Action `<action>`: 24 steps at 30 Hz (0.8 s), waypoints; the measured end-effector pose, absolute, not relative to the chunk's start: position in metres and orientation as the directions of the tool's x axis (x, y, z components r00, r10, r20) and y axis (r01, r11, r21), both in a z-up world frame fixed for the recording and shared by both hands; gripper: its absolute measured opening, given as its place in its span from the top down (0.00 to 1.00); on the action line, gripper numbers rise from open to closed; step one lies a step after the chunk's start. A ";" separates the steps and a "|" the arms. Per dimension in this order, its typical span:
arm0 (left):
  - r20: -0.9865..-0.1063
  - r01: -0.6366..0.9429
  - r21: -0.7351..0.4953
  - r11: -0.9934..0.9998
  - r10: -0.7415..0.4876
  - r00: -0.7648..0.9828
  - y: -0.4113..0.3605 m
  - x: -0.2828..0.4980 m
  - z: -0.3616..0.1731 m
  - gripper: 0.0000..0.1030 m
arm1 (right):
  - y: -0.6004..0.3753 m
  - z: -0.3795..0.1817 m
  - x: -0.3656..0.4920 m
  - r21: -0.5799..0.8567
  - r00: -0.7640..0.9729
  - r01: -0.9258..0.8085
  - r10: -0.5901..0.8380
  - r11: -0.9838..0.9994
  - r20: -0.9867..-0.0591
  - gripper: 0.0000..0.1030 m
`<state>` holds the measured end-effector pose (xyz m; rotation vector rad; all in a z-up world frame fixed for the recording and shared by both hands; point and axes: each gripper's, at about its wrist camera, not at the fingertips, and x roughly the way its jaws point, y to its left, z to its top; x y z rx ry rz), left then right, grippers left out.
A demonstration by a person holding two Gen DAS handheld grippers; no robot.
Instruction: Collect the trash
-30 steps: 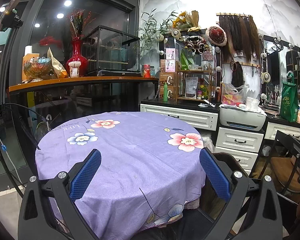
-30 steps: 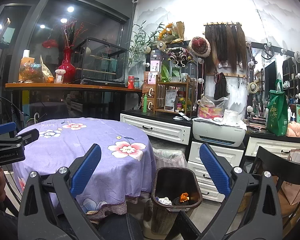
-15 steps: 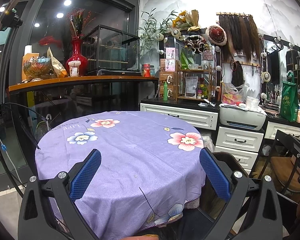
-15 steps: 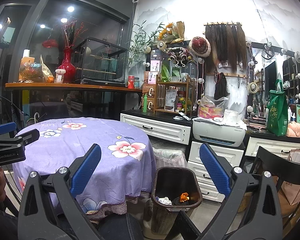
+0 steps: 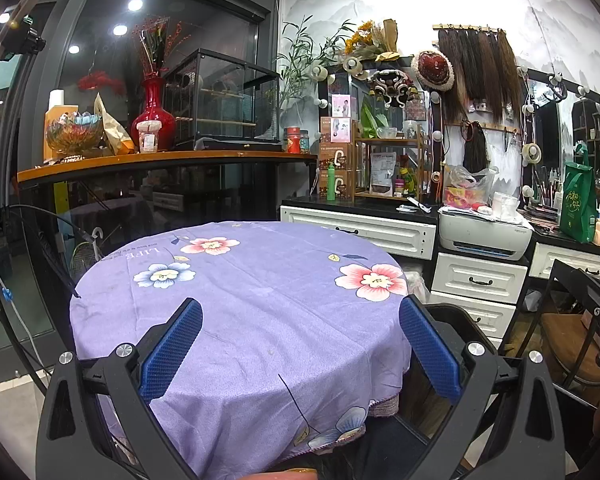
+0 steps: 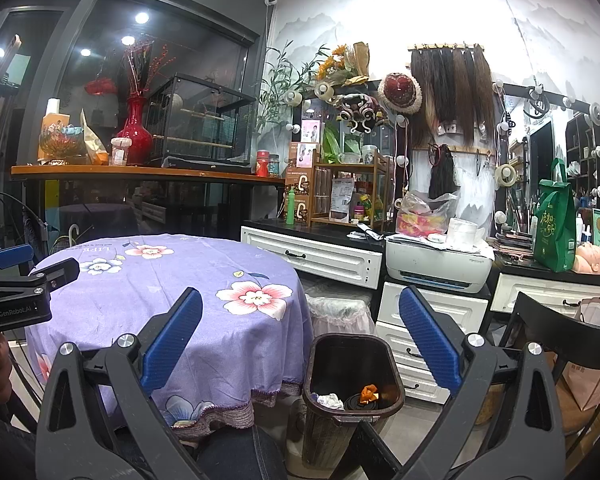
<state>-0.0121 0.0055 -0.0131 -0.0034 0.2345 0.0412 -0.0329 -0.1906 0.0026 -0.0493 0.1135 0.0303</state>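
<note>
From the left wrist, the left tongs are spread wide and empty over the counter, which shows no trash. From the right wrist, the right tongs are spread too; the trash lies in the bin beside the counter's right edge. It looks light, soft and crushable: pinch the crumpled middle.

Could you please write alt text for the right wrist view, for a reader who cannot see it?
Open right tongs hold nothing above a dark trash bin that contains a white wad, an orange scrap and a dark round item. The bin stands on the floor beside a round table with a purple floral cloth; the left tongs show at the left edge.
</note>
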 end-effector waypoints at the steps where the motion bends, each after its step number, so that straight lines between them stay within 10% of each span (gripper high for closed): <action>1: -0.232 -0.042 0.002 0.999 0.041 0.972 0.006 -0.012 -0.013 0.05 | -0.191 0.002 -0.034 -0.048 0.993 -0.034 0.028 0.998 -0.114 0.06; 24: -0.234 -0.041 0.001 0.999 0.040 0.971 0.006 -0.012 -0.013 0.05 | -0.192 0.003 -0.032 -0.049 0.993 -0.036 0.030 0.998 -0.116 0.06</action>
